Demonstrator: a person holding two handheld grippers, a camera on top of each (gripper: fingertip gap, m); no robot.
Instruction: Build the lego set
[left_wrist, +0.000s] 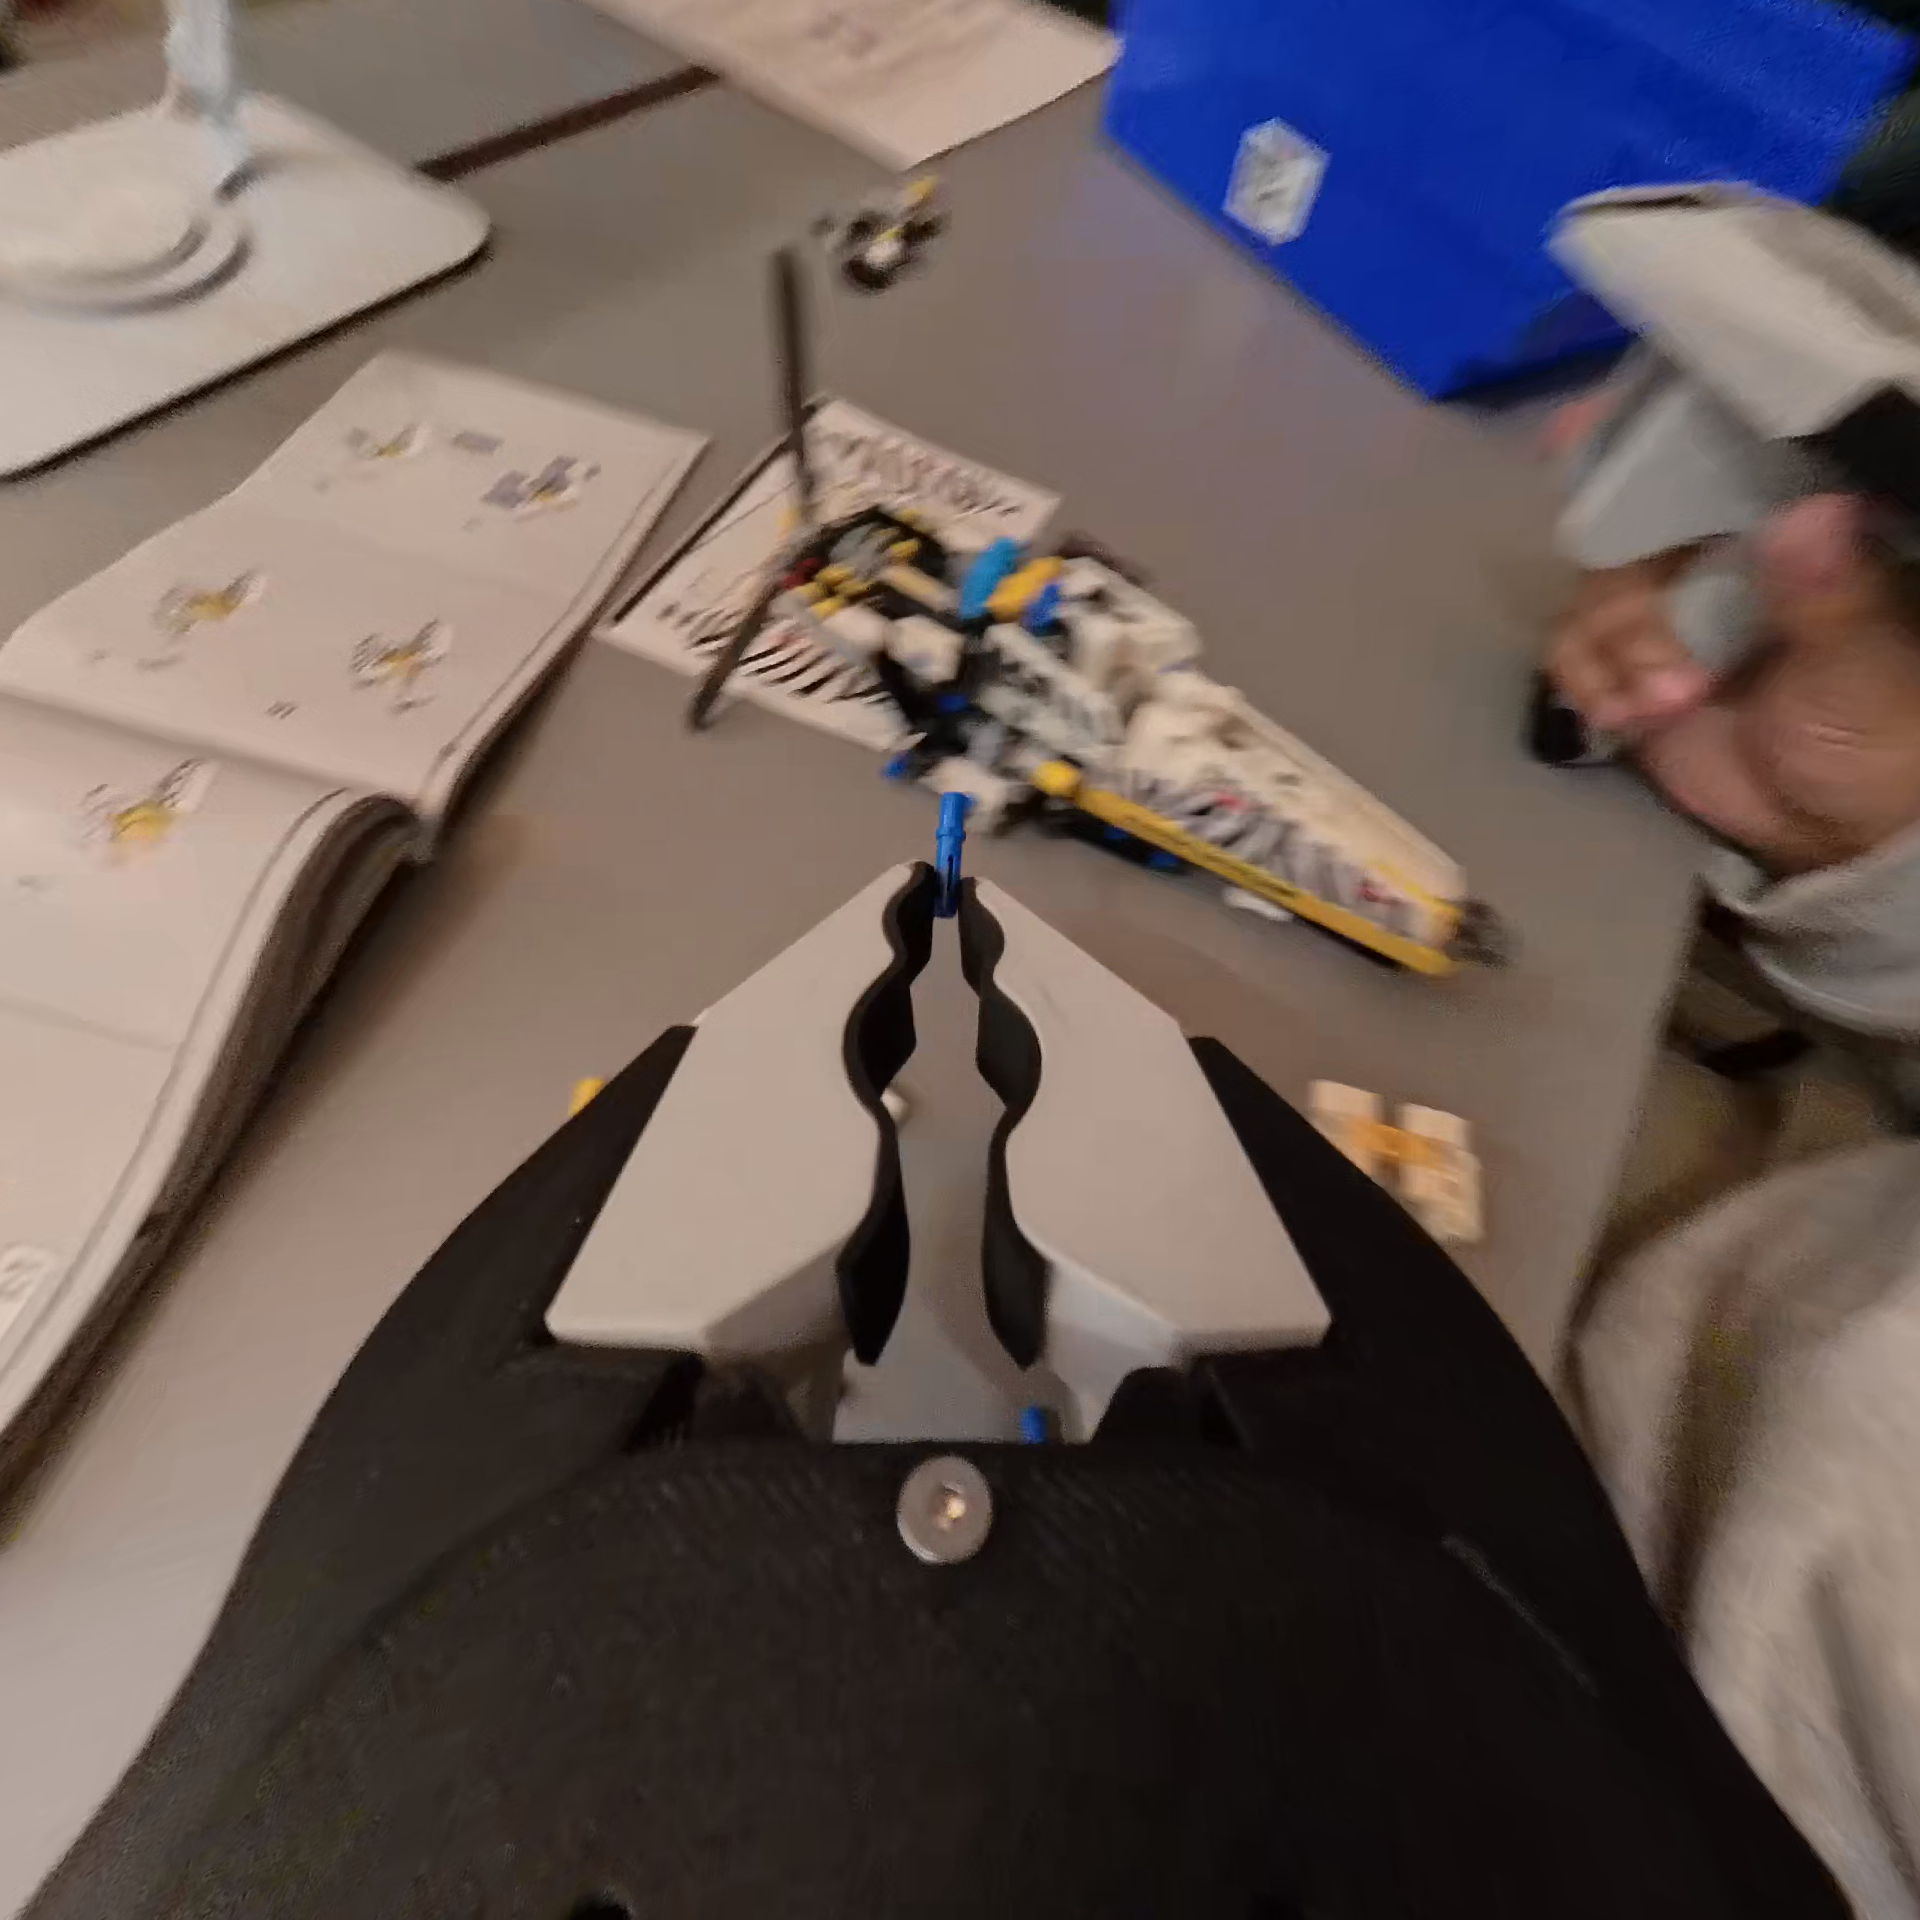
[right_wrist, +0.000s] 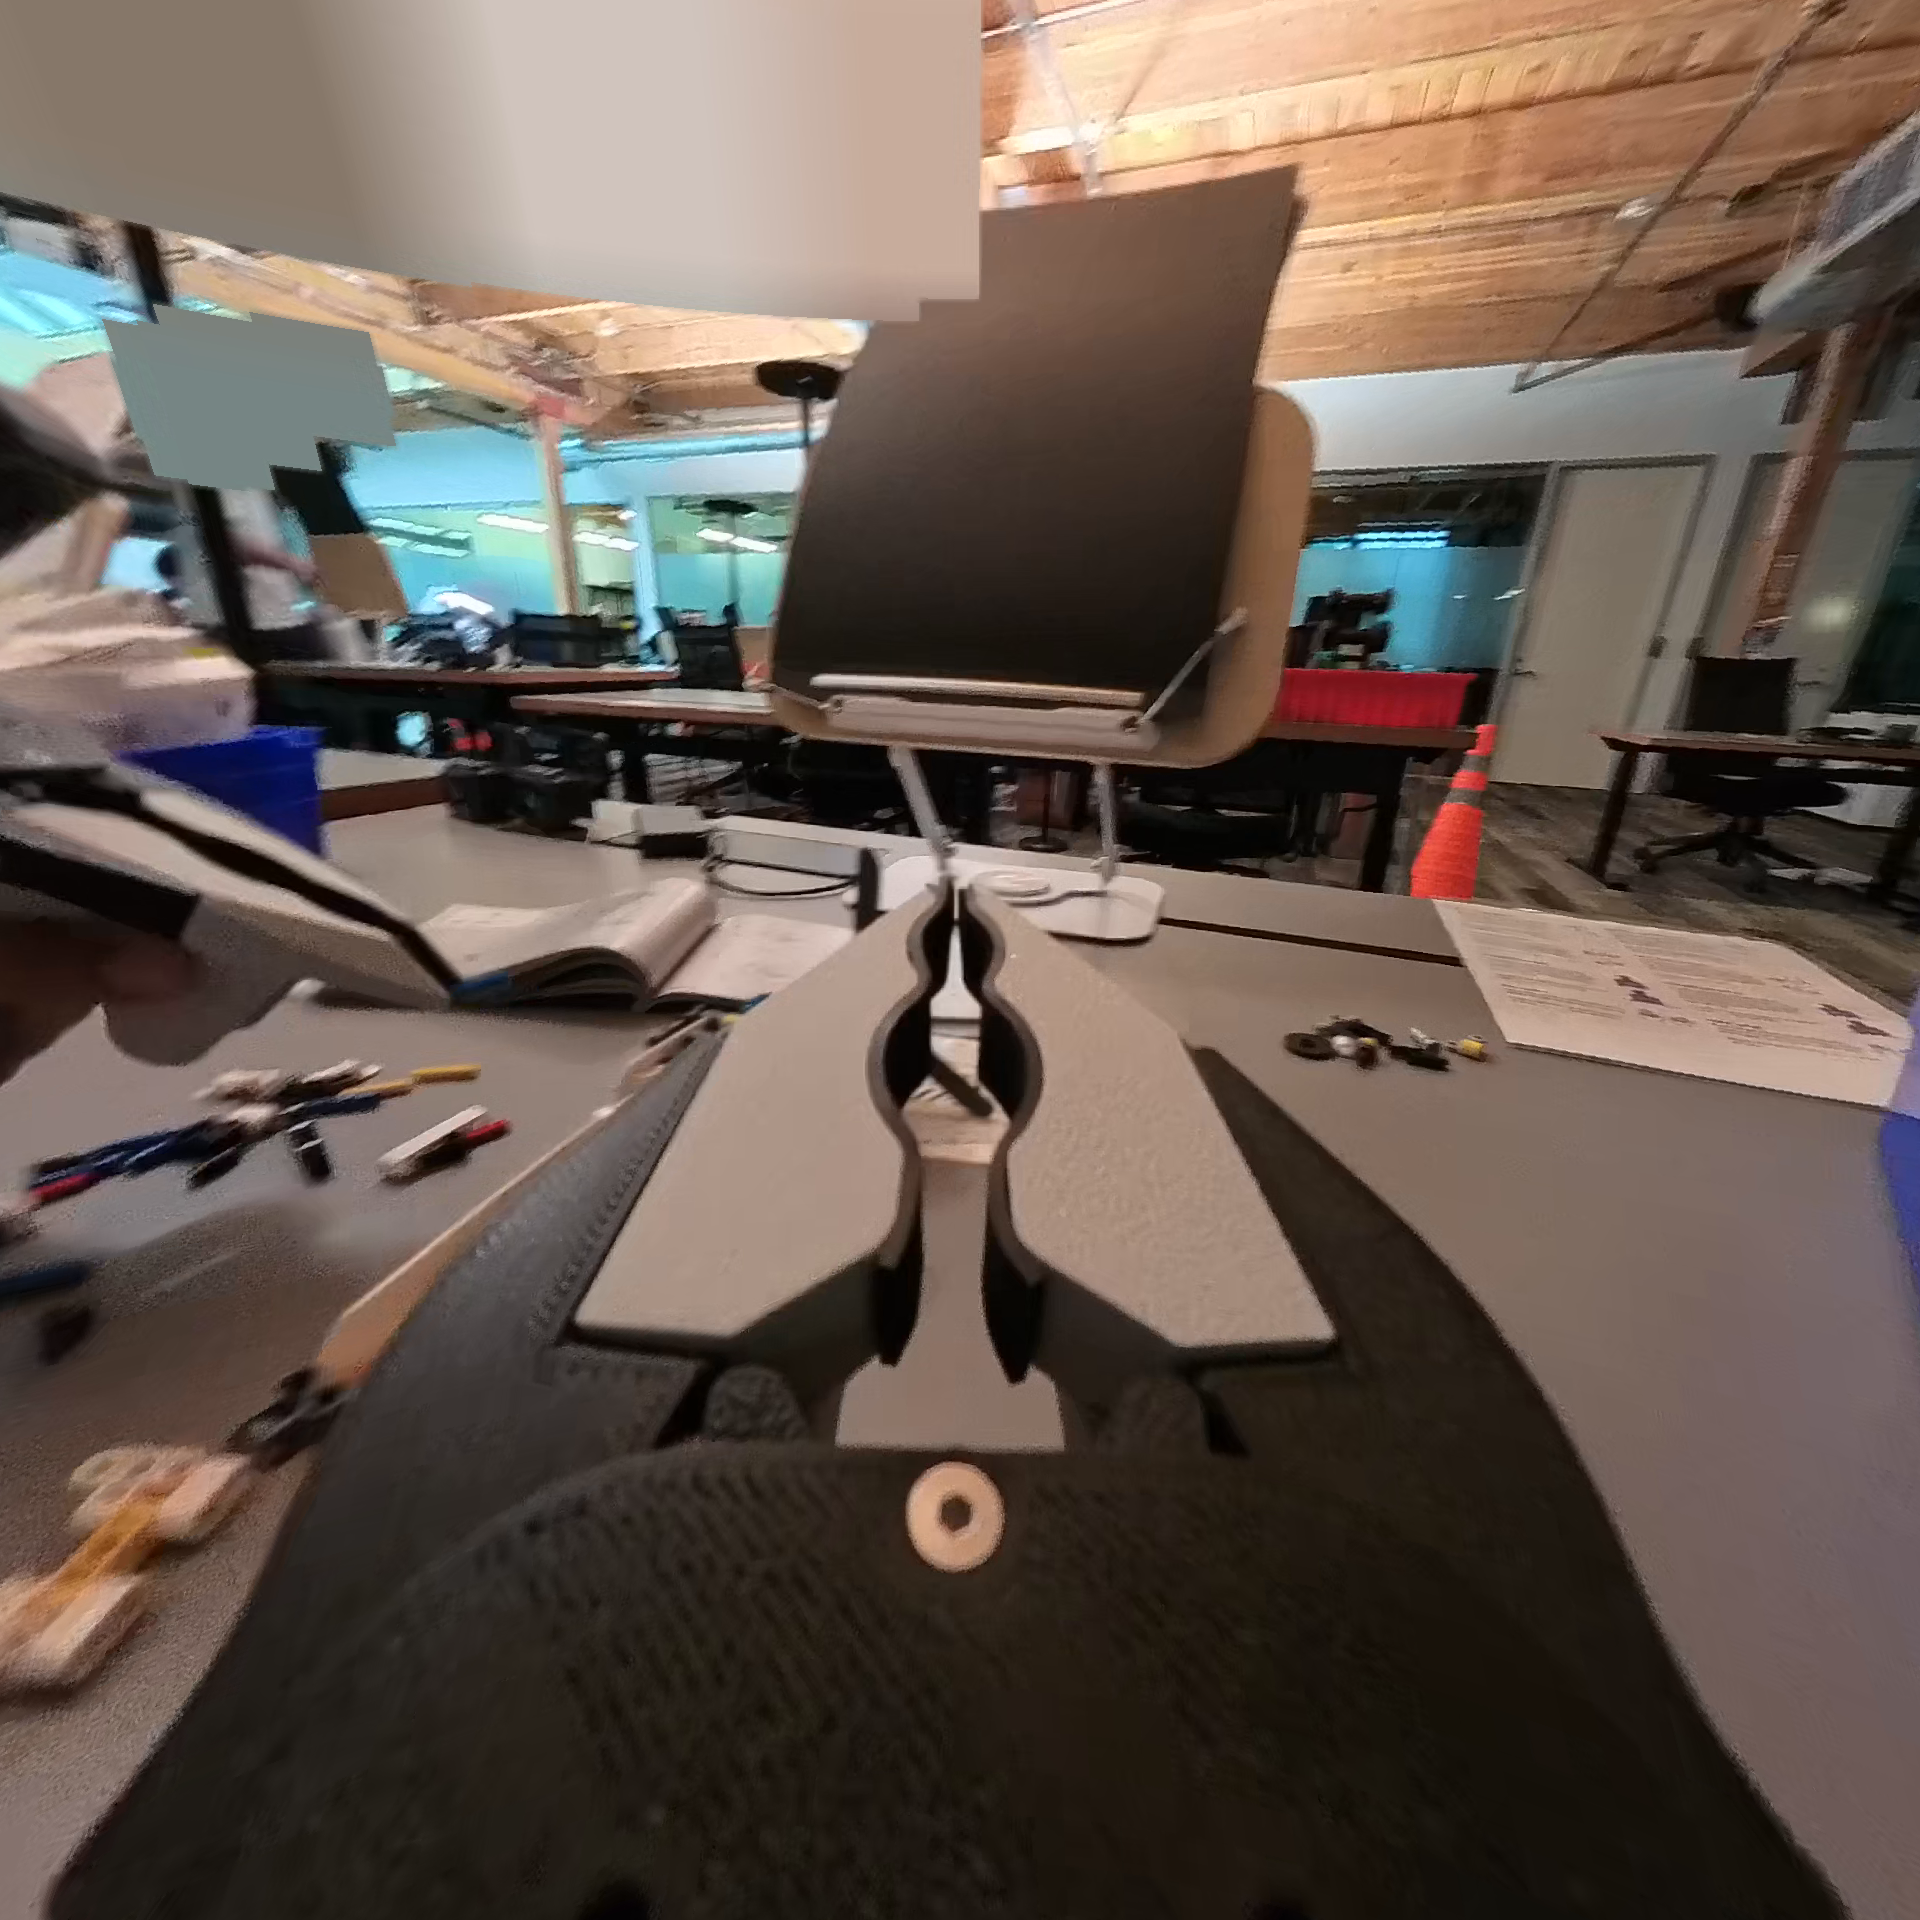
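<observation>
Blue pin (left_wrist: 951, 831) pinched upright in left gripper (left_wrist: 943, 883) jaws.

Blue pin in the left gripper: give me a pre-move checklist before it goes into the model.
1. Blue pin pinched at the left gripper tips: ok.
2. Pin sticks out forward, towards the model: ok.
3. Target hole visible: cannot tell, picture is blurred.
4. Model steadied by the right gripper: not ok, it is lifted and shut on nothing.
5. Manual lies open: ok.
</observation>
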